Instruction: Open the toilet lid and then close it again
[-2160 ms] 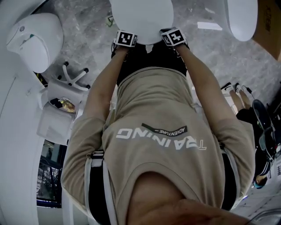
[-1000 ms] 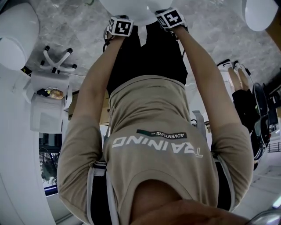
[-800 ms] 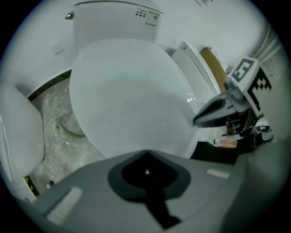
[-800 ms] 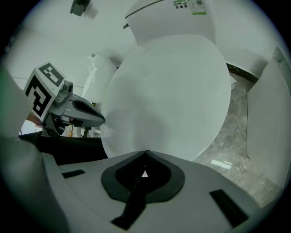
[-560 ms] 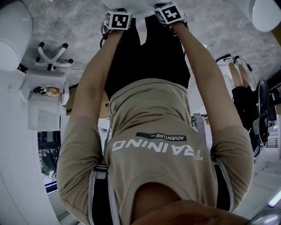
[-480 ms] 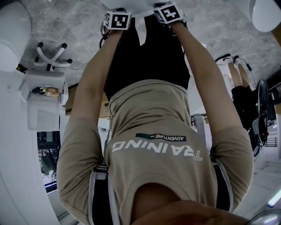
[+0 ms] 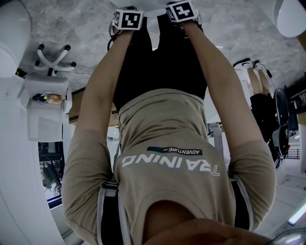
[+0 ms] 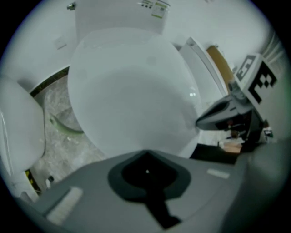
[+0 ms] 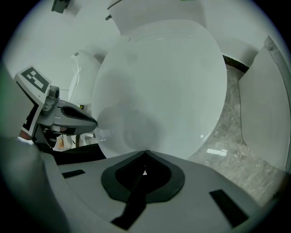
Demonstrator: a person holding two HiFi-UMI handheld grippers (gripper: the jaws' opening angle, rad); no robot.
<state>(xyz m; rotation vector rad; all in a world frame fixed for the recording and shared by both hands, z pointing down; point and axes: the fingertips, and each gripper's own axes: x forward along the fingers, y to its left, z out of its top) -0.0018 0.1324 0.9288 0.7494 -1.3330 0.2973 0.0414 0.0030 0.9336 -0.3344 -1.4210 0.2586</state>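
Note:
The white toilet lid (image 8: 132,91) lies down flat and fills the left gripper view; it fills the right gripper view (image 9: 163,77) too. My left gripper (image 8: 146,154) is shut, its tips at the lid's front edge. My right gripper (image 9: 145,153) is shut at the same edge, a little to the side. Each gripper shows in the other's view: the right gripper (image 8: 216,117) at the lid's right, the left gripper (image 9: 77,119) at its left. In the head view only the marker cubes (image 7: 128,20) (image 7: 181,11) and a sliver of lid (image 7: 143,3) show; the jaws are hidden.
The cistern (image 8: 118,16) stands behind the lid. Other white toilets stand close on both sides (image 8: 18,132) (image 9: 268,104). A white star-shaped chair base (image 7: 50,60) sits on the grey marble floor (image 7: 86,28). Another person's shoes (image 7: 253,72) are at the right.
Both grippers and the lid have slid toward the top edge of the head view; the lid, broad there earlier, is now a sliver. Both jaws stay shut.

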